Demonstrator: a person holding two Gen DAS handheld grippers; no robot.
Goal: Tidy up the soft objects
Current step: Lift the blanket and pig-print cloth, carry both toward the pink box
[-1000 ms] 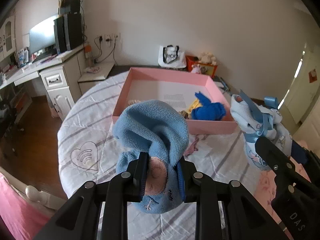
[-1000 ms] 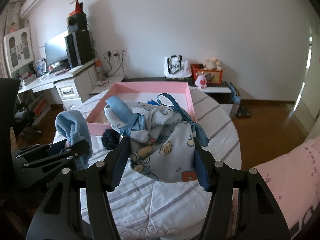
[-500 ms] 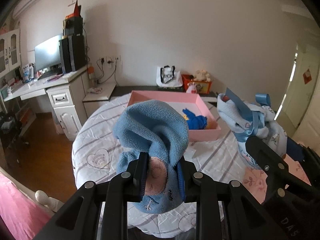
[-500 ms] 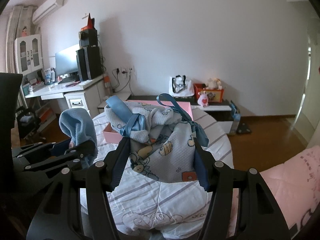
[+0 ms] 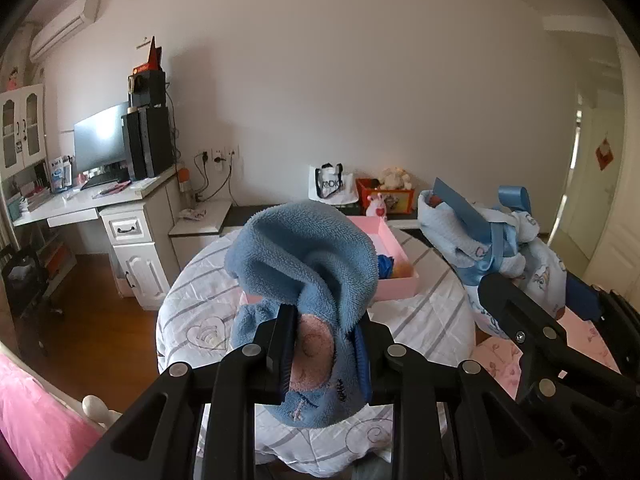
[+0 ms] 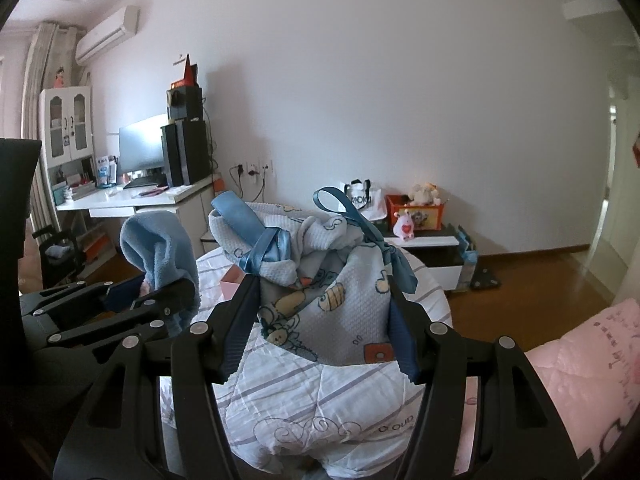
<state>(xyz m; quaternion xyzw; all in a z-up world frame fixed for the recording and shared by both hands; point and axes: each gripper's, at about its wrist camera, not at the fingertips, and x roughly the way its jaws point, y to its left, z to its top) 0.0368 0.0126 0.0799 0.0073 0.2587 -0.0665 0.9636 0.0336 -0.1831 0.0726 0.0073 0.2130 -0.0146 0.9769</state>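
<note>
L gripper (image 5: 325, 344) jaws squeeze a fuzzy blue fleece sock (image 5: 308, 272), held up over the round striped bed (image 5: 436, 320). R gripper (image 6: 320, 320) jaws hug a pale blue cartoon cloth bag w/ ribbons (image 6: 328, 280), near the pink box (image 5: 394, 260).

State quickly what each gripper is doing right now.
Left gripper: shut on the blue fleece.
Right gripper: shut on the printed bag.

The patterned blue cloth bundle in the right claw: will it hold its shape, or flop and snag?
The bundle probably flops: it bulges above the right claw in loose folds. Probably light, being thin cloth. Its ribbon loop stands free and could snag on the pink box.
</note>
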